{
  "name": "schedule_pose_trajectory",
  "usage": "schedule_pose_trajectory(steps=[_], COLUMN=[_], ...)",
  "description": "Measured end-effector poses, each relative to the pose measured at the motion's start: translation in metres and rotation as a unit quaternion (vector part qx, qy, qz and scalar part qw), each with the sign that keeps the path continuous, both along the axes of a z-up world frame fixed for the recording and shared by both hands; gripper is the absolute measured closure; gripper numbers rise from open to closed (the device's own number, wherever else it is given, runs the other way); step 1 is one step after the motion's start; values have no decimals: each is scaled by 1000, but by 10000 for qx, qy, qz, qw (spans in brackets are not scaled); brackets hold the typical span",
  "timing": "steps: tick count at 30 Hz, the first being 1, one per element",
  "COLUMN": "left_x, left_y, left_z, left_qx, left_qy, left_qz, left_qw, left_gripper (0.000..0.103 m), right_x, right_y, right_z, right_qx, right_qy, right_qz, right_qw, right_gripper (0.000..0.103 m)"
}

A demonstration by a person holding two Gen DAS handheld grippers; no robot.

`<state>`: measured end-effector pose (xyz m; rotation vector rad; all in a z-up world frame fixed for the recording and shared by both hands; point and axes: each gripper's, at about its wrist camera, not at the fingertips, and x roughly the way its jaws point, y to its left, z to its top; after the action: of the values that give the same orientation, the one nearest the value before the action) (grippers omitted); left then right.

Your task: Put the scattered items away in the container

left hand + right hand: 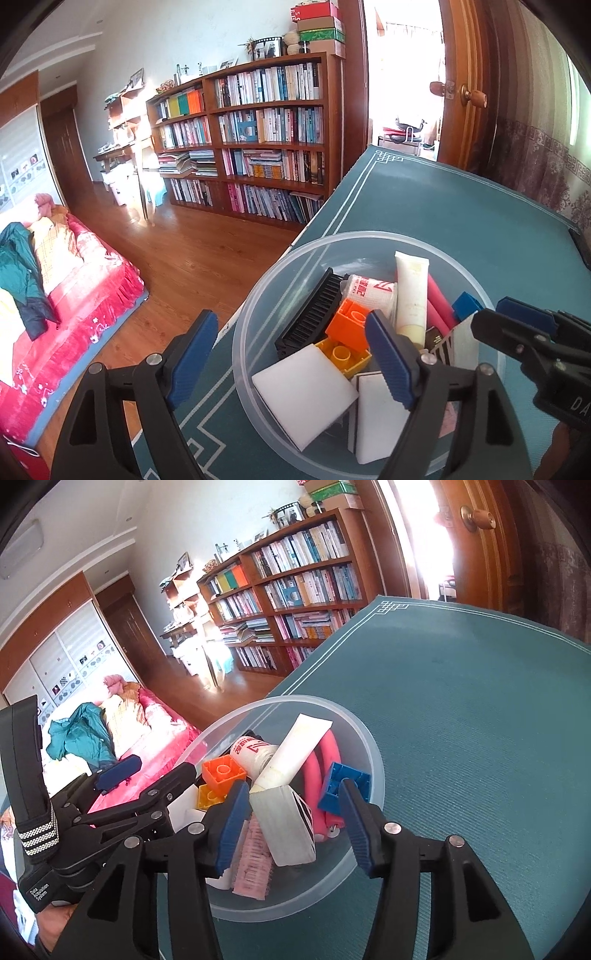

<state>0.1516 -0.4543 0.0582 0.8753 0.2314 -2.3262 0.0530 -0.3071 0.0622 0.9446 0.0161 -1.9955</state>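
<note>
A clear plastic bowl point(246, 314) point(370, 743) stands on the teal table mat point(461, 206) near its left edge. It holds a black comb point(314, 314), an orange brick point(349, 325) point(223, 771), a yellow brick point(343, 354), white sponges point(306, 395), a white tube point(412, 291) point(291, 753), pink rollers point(325, 760), a blue brick point(341, 784) and a white striped box point(284, 823). My left gripper point(291, 358) is open, one finger over the bowl, the other outside its rim. My right gripper point(293, 823) hangs open over the bowl, its pads on either side of the box without touching it.
The mat point(480, 701) stretches bare to the right and far side. Past the table's left edge are a wooden floor point(192, 251), a bookcase point(266, 140) and a red-covered sofa point(74, 295). A wooden door point(469, 96) stands behind the table.
</note>
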Motion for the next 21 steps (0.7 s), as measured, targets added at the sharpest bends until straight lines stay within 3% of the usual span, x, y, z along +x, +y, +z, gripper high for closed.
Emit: schedule_pose_trajectory(steps=[11,17,18,21], left_x=[4,10,10,15], left_y=[10,13,14,17], left_z=[7,13,14,19], left_qx=[-236,-374,-400,-460], left_qy=[-87,-64,-55,55], left_qz=[131,287,315,418], left_qw=[9996,9989,9987,9981], left_gripper=[18,17,15,3], right_x=[0,8,11,23], right_y=[10,13,13,12], right_z=[8,16,18,25], right_qx=[-137,-59,-18,68], right_qy=[49,362,470,905], right_qz=[-67,-55,-58,-45], right_qw=[9999,9993,9989,9959], right_gripper=[46,45,44,28])
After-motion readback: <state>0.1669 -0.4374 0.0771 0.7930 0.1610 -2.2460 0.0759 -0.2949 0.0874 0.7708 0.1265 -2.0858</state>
